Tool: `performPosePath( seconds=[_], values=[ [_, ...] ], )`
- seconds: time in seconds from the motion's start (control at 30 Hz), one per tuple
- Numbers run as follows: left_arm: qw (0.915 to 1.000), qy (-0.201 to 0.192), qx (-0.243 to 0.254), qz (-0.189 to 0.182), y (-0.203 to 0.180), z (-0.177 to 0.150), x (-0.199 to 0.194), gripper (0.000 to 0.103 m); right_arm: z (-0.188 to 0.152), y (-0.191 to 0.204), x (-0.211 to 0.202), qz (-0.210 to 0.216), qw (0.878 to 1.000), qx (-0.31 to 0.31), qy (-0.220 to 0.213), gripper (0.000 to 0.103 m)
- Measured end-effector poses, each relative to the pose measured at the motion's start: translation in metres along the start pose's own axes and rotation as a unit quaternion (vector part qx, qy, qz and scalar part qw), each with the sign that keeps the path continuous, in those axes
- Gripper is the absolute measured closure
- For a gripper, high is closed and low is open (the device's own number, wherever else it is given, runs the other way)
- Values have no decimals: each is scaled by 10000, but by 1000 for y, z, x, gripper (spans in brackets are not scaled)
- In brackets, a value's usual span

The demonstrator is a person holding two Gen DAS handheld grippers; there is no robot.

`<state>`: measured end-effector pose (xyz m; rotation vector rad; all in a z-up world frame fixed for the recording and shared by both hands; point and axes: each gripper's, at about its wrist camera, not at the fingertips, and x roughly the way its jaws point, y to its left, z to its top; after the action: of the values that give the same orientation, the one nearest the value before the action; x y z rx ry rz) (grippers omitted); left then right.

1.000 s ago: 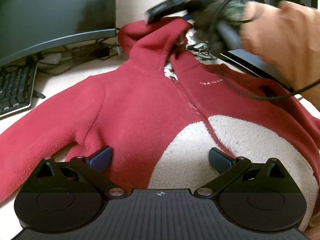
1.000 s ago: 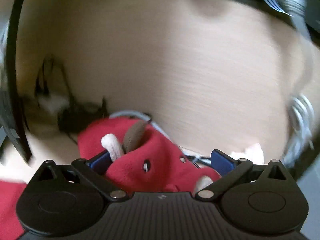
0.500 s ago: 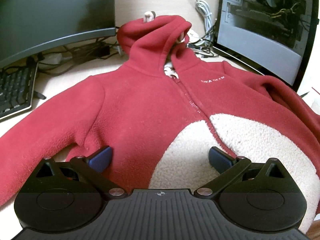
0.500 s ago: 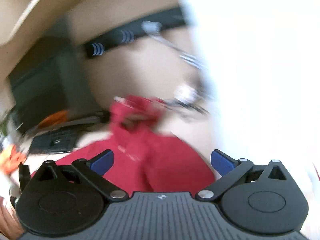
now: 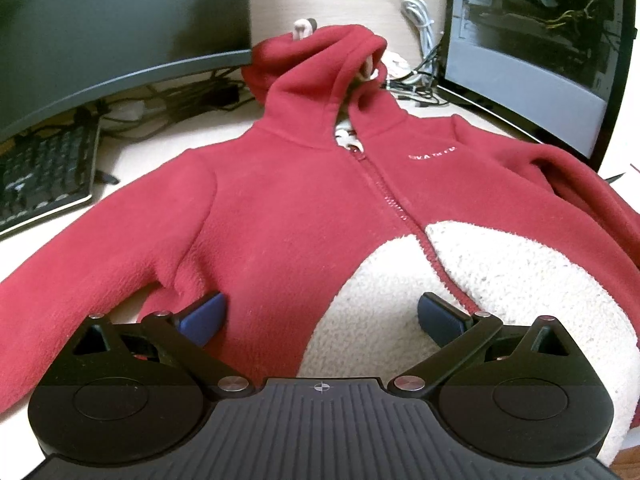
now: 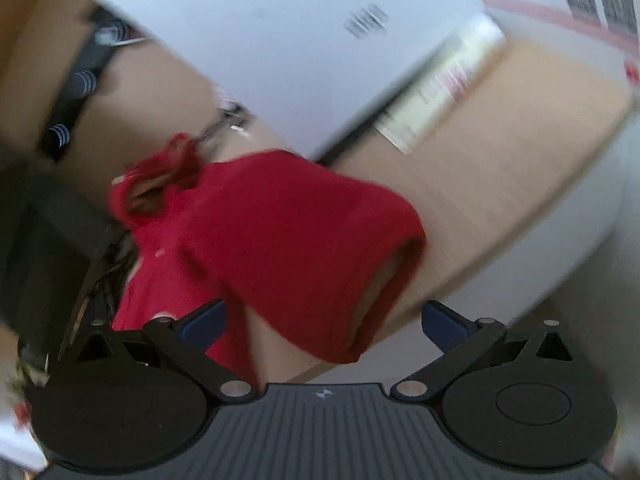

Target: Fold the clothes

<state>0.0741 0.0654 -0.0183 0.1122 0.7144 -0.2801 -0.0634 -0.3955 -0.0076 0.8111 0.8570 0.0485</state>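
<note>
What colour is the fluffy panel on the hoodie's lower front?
Cream white panel on the red hoodie; clearest in the left wrist view.

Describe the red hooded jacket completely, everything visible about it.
The red hooded jacket looks like soft fleece, with a cream fuzzy panel across the lower front and small pale lettering on the chest. Its zipper is closed. It lies face up and spread on the light desk, sleeves out to both sides, hood toward the monitors. The open left gripper sits over its lower front. The blurred right wrist view shows one sleeve's cuff.
</note>
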Motion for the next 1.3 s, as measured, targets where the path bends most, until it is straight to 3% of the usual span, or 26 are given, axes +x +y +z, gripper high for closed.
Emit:
performPosePath(
  seconds=[0.07, 0.17, 0.27, 0.37, 0.47, 0.6, 0.67, 0.77, 0.87, 0.97, 1.07, 1.23, 1.3],
  values=[
    [10000, -8, -44, 68, 6, -3, -4, 0, 4, 2, 1, 33, 9997, 138, 183, 0],
    [9998, -36, -146, 157, 14, -7, -9, 0, 10, 11, -7, -103, 9989, -278, 353, 0],
    [9994, -123, -256, 201, 18, -10, -11, 0, 21, 11, -29, -59, 9985, -445, 310, 0],
    [9993, -127, -266, 209, 18, -9, -11, 0, 25, 9, -25, 57, 9996, -202, 204, 0],
    [9993, -91, -272, 230, 22, -7, -11, 0, 25, -2, -16, 291, 9992, 137, 244, 0],
    [9995, -98, -237, 161, 23, -8, -11, 0, 28, 13, -11, 876, 9961, 45, 122, 0],
    [9996, -131, -233, 122, 24, -8, -12, 0, 36, 40, -11, 1429, 9895, -211, 70, 0],
    [9991, -306, -308, 13, 26, -12, -14, 0, 60, 119, -7, 2150, 9701, -1123, 62, 0],
    [9963, -568, -546, -345, 38, -17, -18, 0, 76, 215, 9, 2773, 9355, -2188, 109, 0],
    [9903, -741, -869, -790, 53, -20, -20, 0, 62, 316, 54, 3194, 9020, -2890, 276, 0],
    [9854, -786, -896, -1216, 60, -19, -18, 0, 18, 396, 114, 3237, 8856, -3263, 664, 0],
    [9833, -696, -793, -1483, 63, -14, -15, 0, -39, 454, 191, 2336, 8933, -3561, 1436, 0],
    [9843, -704, -783, -1416, 61, -15, -15, 0, -37, 462, 190, 2228, 8933, -3640, 1412, 0]
  ],
)
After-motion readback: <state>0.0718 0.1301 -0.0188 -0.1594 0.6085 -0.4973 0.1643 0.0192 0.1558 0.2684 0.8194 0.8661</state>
